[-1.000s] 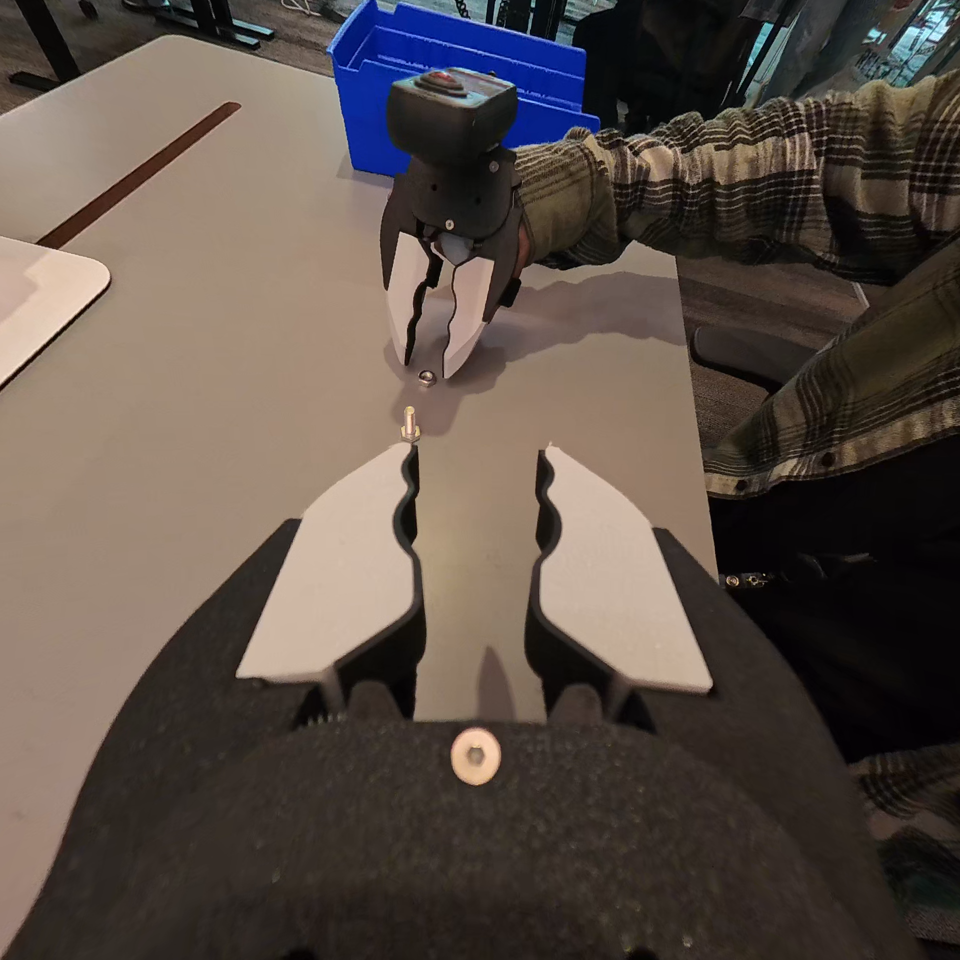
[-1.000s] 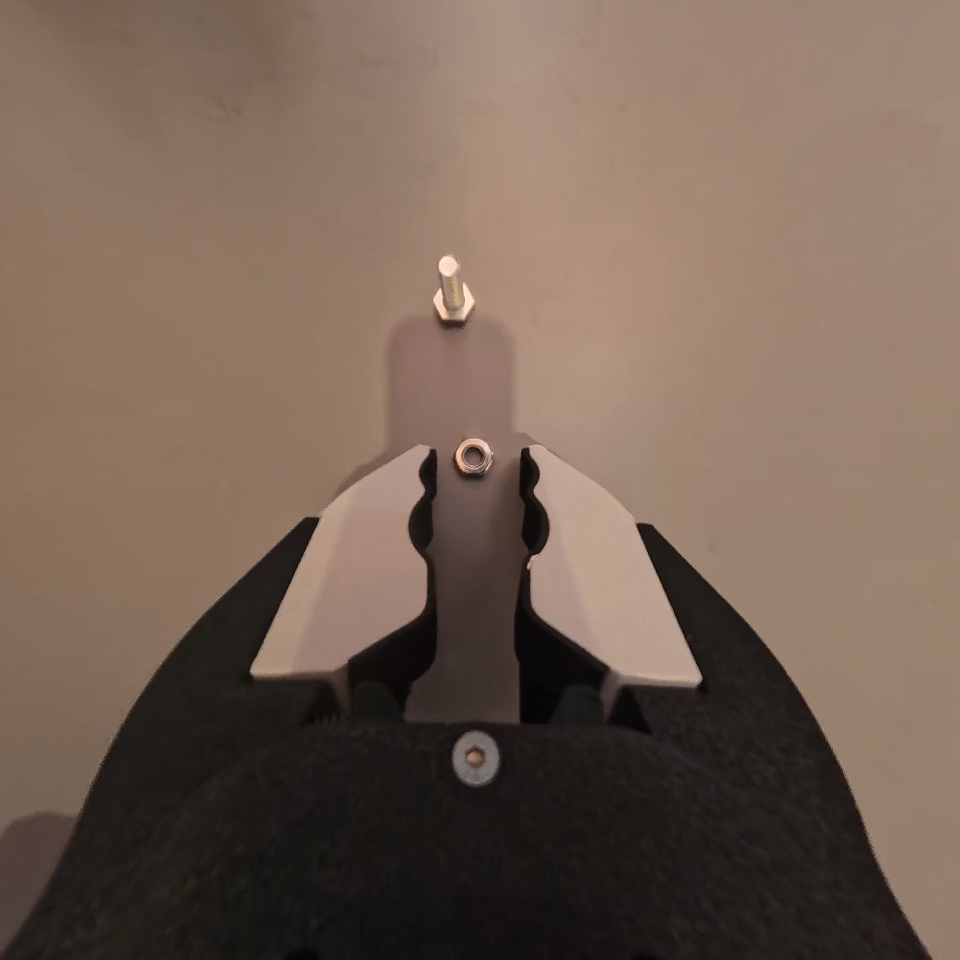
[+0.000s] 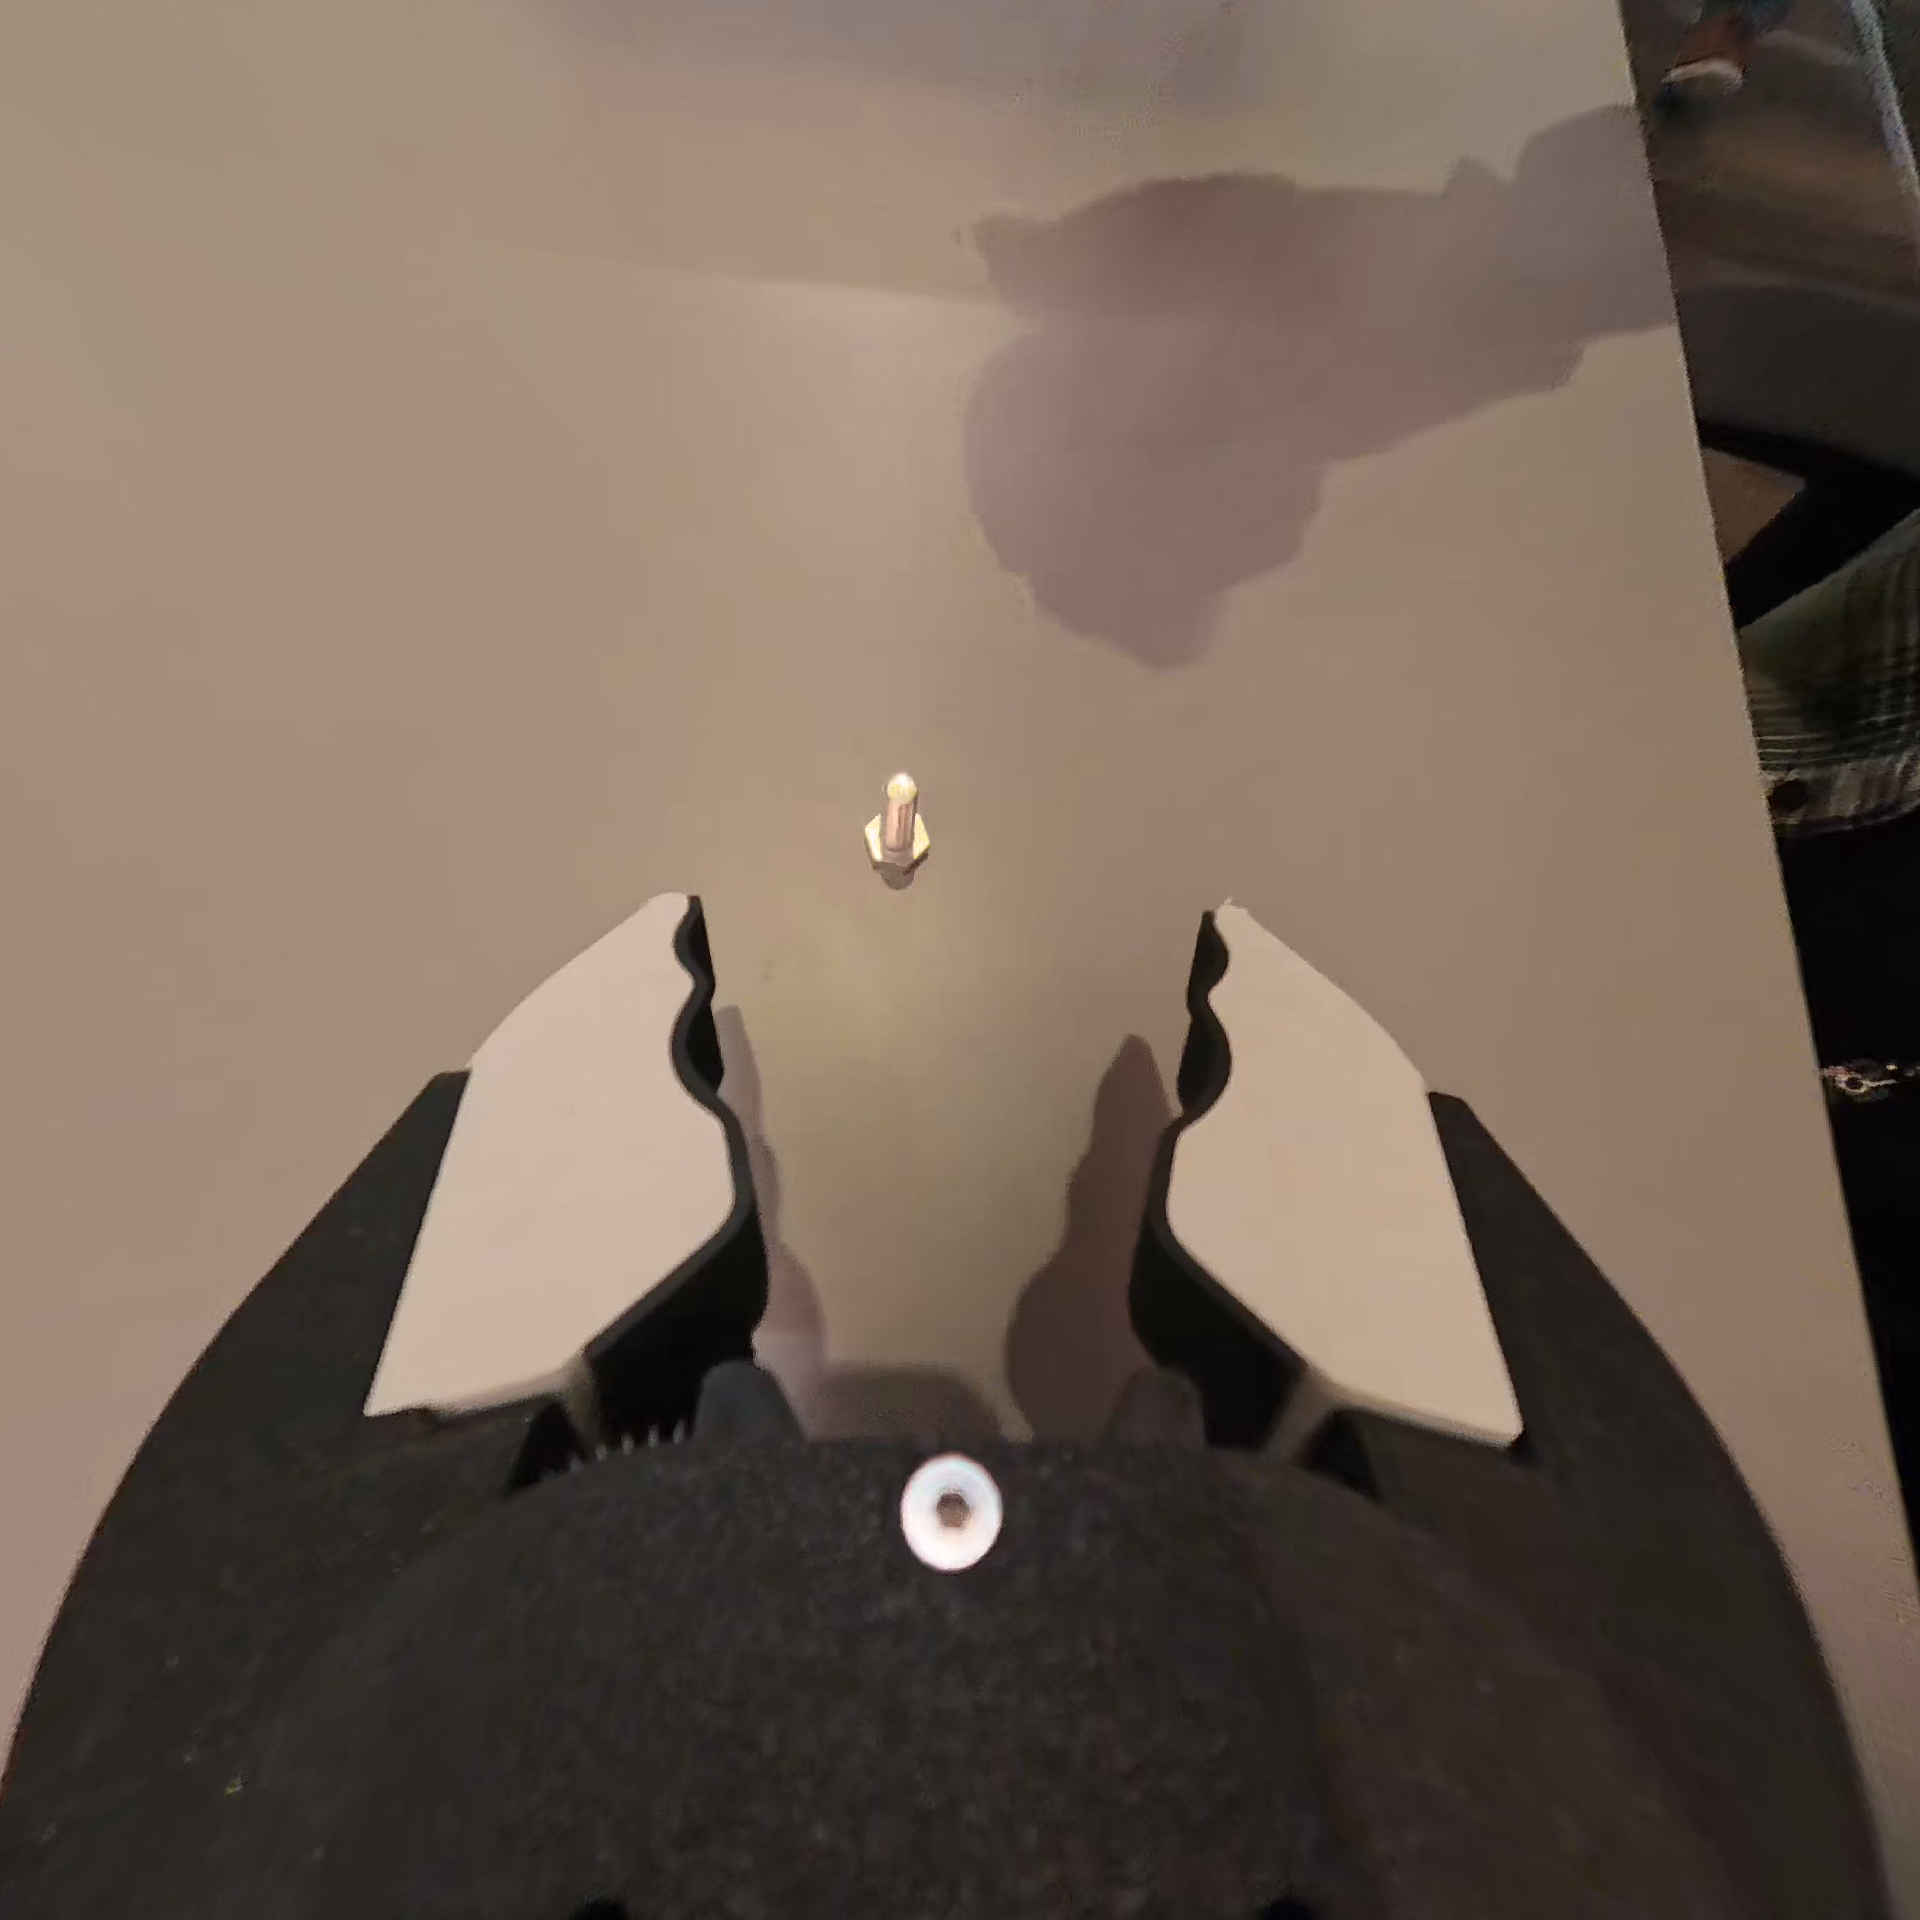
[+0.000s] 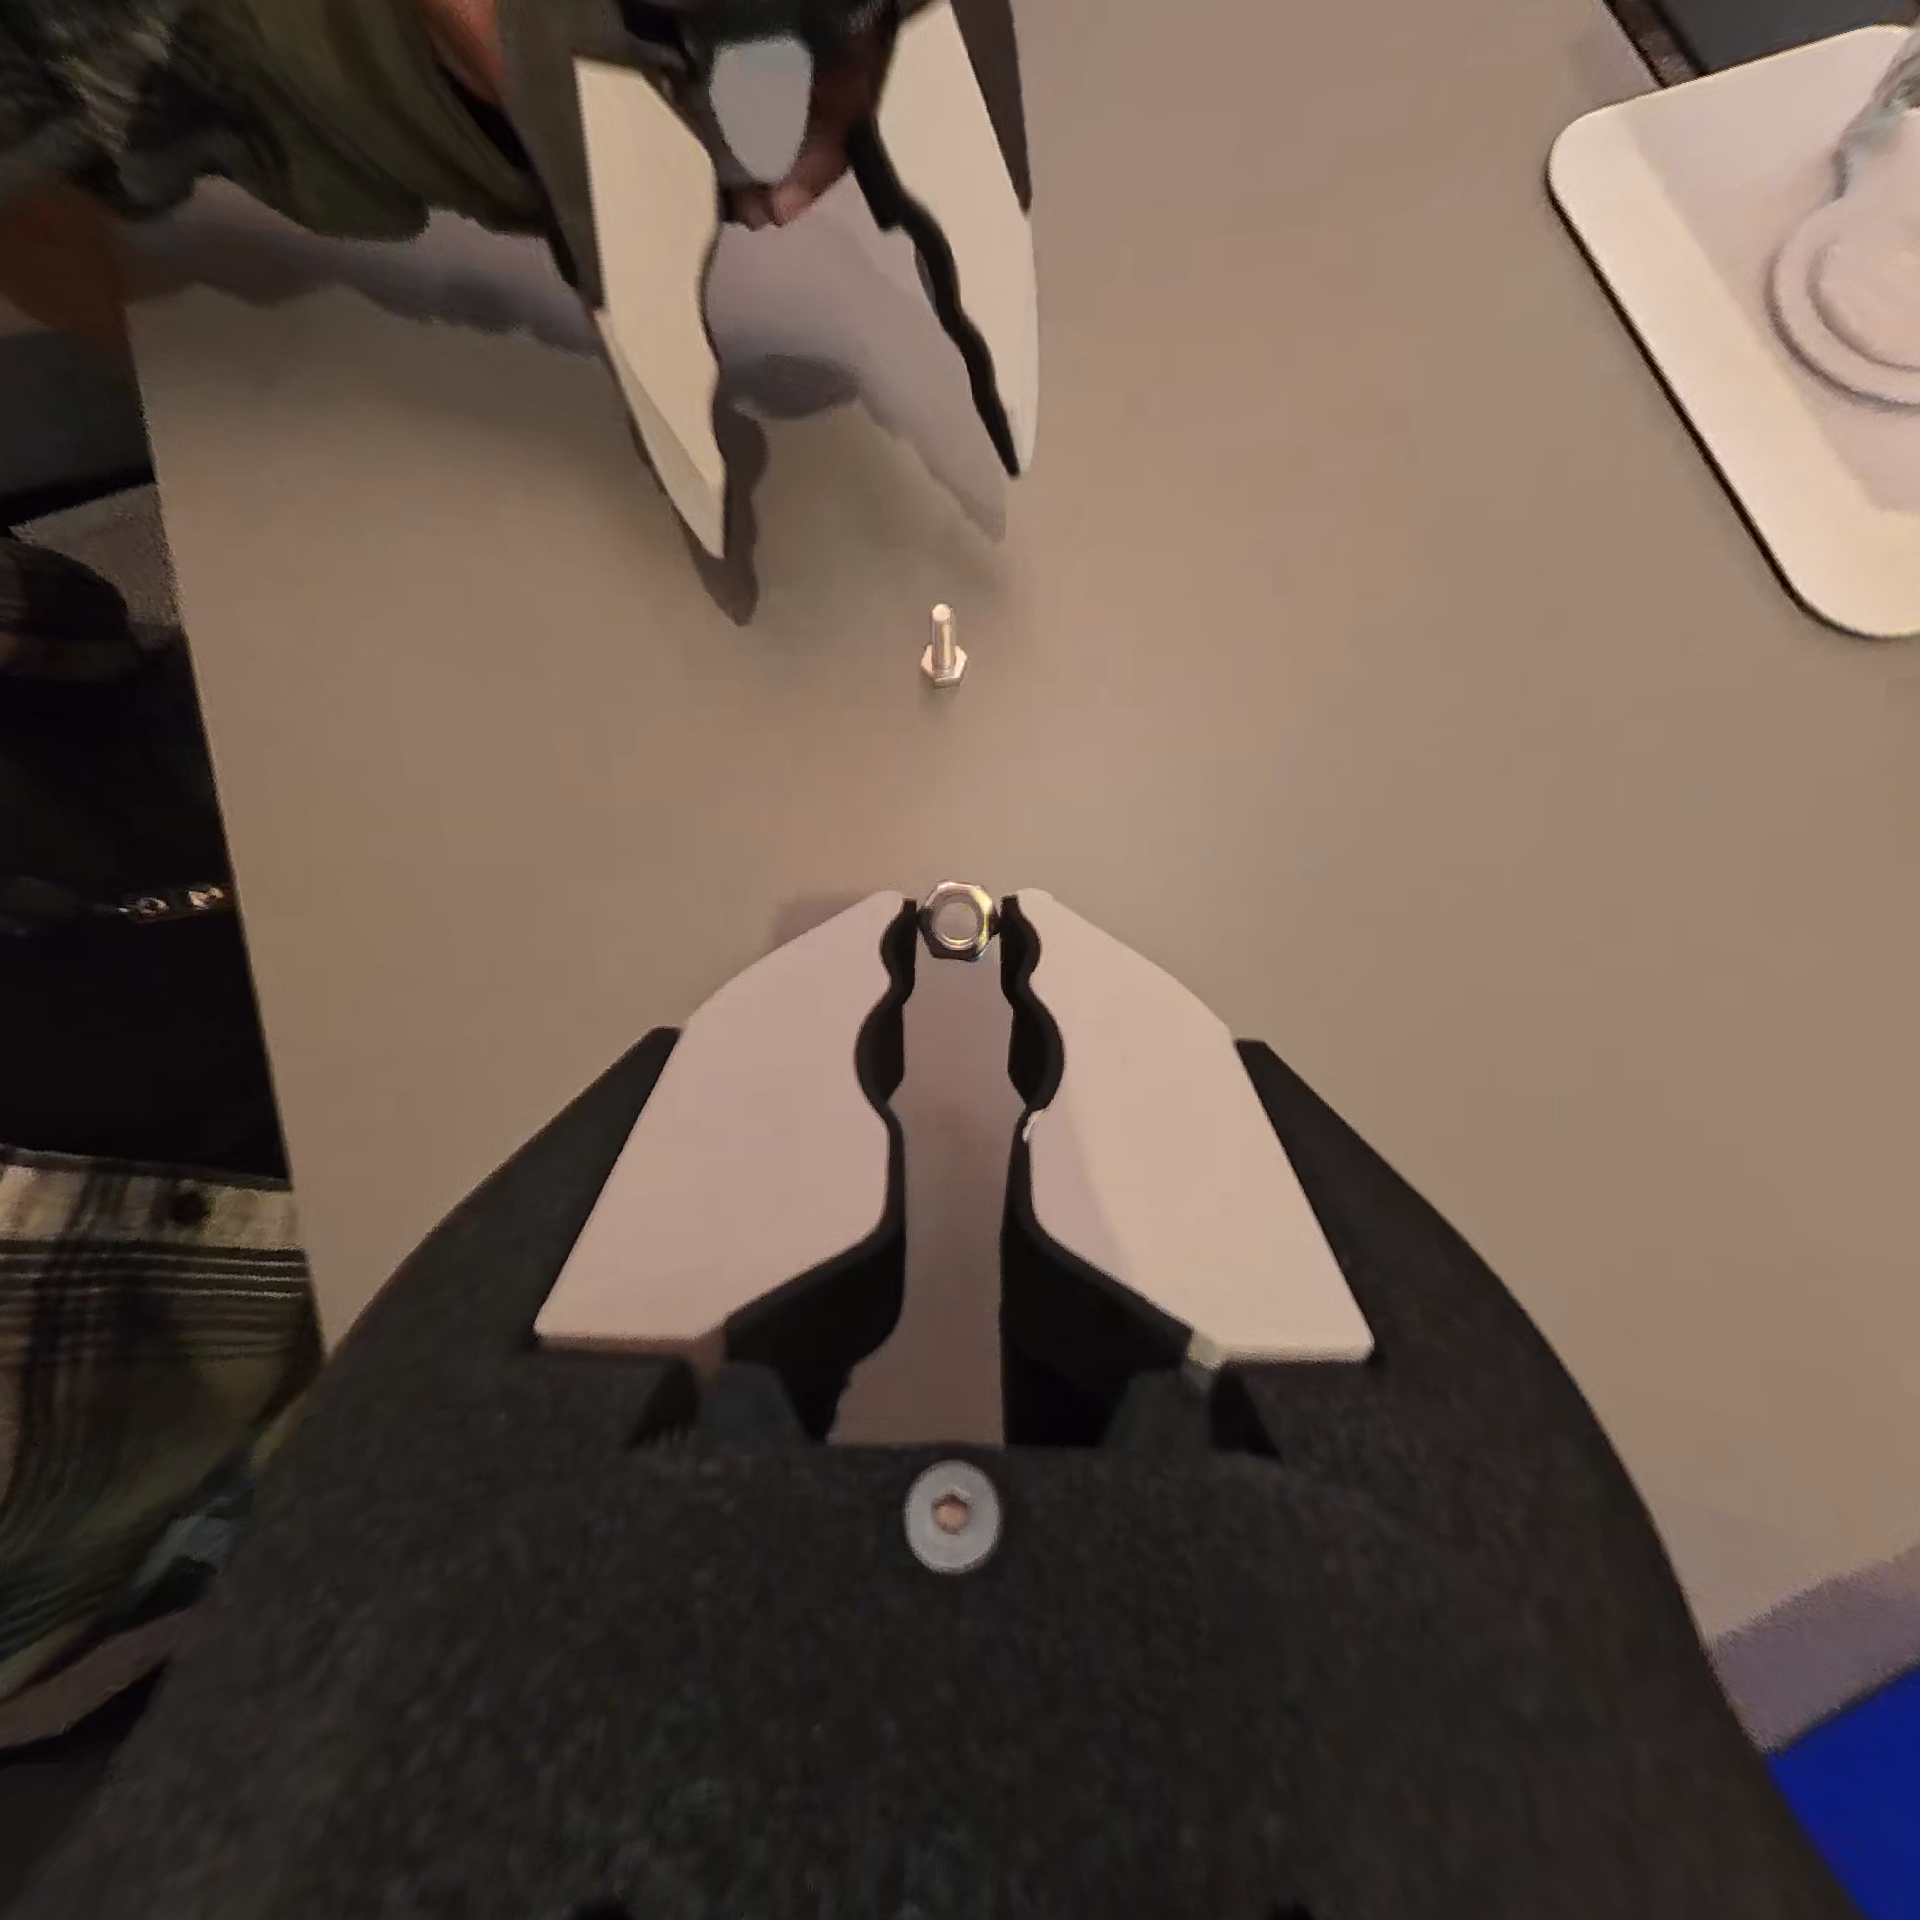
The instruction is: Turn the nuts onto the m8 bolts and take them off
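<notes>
The grey table (image 3: 416,623) fills most of both views, its edge running down the right of my left wrist view, where my plaid sleeve (image 3: 1839,665) shows past it. On the table's far right corner in the right wrist view lies a white mat (image 4: 1662,239) with something clear and blurred standing on it; I cannot tell what. A strip of blue (image 4: 1849,1787) shows low on the right in that view, half hidden behind my tool.

My left gripper (image 3: 951,914) has its jaws spread wide, holding nothing, the fingertips just short of the bolt. From the right wrist view the same gripper (image 4: 862,499) comes in from the top, pointing down at the table with its jaws apart, the tips near the bolt but not touching it.

My right gripper (image 4: 958,914) is pinched on the nut at the very tips, one finger (image 4: 769,1091) pressing each side.

The bolt (image 3: 898,829) stands on its hex head on the table, thread up, bare, between the two grippers. In the right wrist view the bolt (image 4: 943,649) sits apart from my held piece, farther out.

The nut (image 4: 957,921) is clamped flat between the right tips, hole facing the camera, apparently raised off the table.
</notes>
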Demonstrator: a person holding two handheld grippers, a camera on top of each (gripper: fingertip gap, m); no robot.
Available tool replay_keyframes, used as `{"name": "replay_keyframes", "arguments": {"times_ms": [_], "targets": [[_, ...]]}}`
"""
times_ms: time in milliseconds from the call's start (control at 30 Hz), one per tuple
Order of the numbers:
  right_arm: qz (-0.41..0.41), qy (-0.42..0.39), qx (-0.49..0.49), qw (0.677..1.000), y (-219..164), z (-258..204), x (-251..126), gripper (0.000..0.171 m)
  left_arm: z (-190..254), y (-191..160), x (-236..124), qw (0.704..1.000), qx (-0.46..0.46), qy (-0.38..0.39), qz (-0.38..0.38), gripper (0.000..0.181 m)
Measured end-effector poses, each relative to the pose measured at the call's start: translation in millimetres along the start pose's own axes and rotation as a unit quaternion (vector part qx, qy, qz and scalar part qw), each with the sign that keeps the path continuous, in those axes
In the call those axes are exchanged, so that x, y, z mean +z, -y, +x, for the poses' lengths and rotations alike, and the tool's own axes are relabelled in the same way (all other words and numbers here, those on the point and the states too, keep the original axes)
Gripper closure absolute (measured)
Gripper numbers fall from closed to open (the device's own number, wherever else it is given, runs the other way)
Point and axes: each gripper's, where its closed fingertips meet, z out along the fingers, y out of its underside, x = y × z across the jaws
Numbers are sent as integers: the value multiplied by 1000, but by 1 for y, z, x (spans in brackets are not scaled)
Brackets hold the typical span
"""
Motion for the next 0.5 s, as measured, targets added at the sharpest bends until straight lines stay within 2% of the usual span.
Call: {"name": "replay_keyframes", "arguments": {"times_ms": [200,500], "targets": [[27,-12,12,1000,-9,-15,-29,156,-2,-3,27,999,5,-20,-40,106],[41,-21,16,999,-17,-17,-42,156,-10,-8,36,999,1,-16,-44,128]]}}
